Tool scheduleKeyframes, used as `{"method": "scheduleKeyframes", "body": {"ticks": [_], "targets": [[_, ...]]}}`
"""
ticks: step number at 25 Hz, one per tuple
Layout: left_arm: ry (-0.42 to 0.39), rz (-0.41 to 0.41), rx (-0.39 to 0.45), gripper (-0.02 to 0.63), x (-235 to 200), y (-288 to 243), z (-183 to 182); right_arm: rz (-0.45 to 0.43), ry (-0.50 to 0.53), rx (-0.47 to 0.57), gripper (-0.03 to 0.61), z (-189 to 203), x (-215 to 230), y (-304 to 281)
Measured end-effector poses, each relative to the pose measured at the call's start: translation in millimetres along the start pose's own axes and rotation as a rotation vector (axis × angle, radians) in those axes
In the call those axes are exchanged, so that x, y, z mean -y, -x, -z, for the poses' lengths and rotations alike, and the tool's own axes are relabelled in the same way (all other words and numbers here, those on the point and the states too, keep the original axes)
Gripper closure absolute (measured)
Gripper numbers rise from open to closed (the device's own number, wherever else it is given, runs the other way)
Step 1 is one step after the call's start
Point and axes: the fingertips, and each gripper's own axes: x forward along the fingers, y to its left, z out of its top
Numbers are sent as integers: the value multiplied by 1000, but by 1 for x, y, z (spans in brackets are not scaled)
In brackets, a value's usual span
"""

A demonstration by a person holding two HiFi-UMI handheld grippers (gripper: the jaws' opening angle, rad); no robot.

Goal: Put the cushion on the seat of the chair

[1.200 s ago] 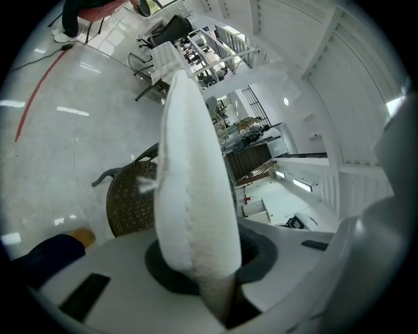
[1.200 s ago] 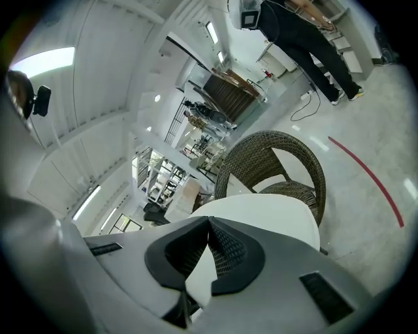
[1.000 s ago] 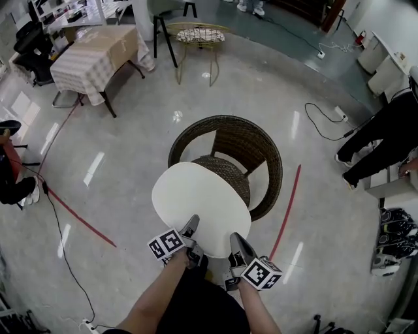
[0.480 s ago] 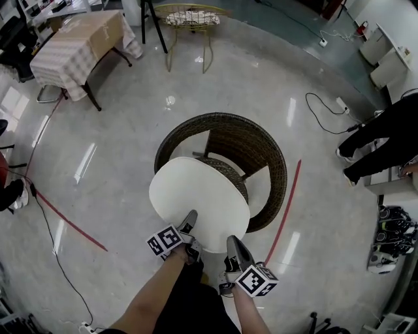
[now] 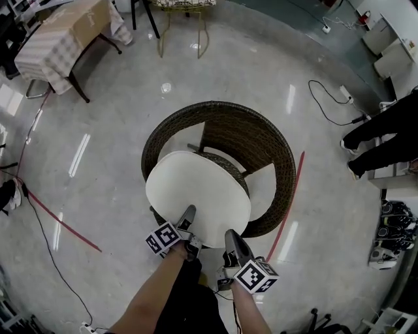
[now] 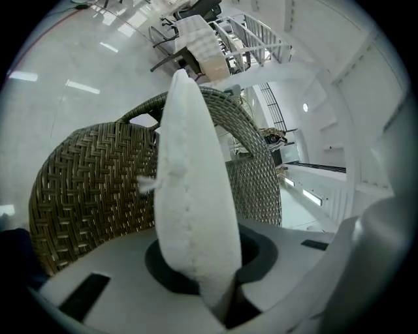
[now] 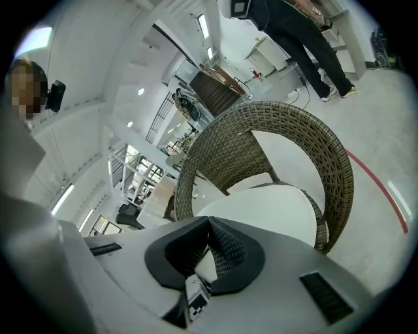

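A round white cushion hangs flat over the front of the seat of a brown wicker tub chair; I cannot tell if it touches the seat. My left gripper is shut on the cushion's near rim. My right gripper is shut on the same rim a little to the right. In the left gripper view the cushion stands edge-on between the jaws, with the chair's woven wall behind. In the right gripper view the cushion spreads out from the pinched jaws toward the chair back.
A table with a checked cloth and a yellow wire chair stand at the far left and top. Red tape lines run across the glossy floor. A person in black, a floor cable and shoes are at the right.
Both grippers have come down and forward with the cushion. The cushion now lies further over the chair's seat, and the chair sits closer below me.
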Motion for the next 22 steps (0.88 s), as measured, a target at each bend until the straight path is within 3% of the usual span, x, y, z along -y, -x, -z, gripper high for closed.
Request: {"method": "scheduleKeyframes", "body": {"ticks": [10,16,22], "targets": [[52,-17,2,532,-28,-30,2,17,-30,3,561,3,17,-22],[48,-66,-12,529,-45,-39,8,24,-42,-12,561,8,24,-25],[96,-109,-22,506,-56,-37,13,14,-37,-28,561,11,22,-25]]}}
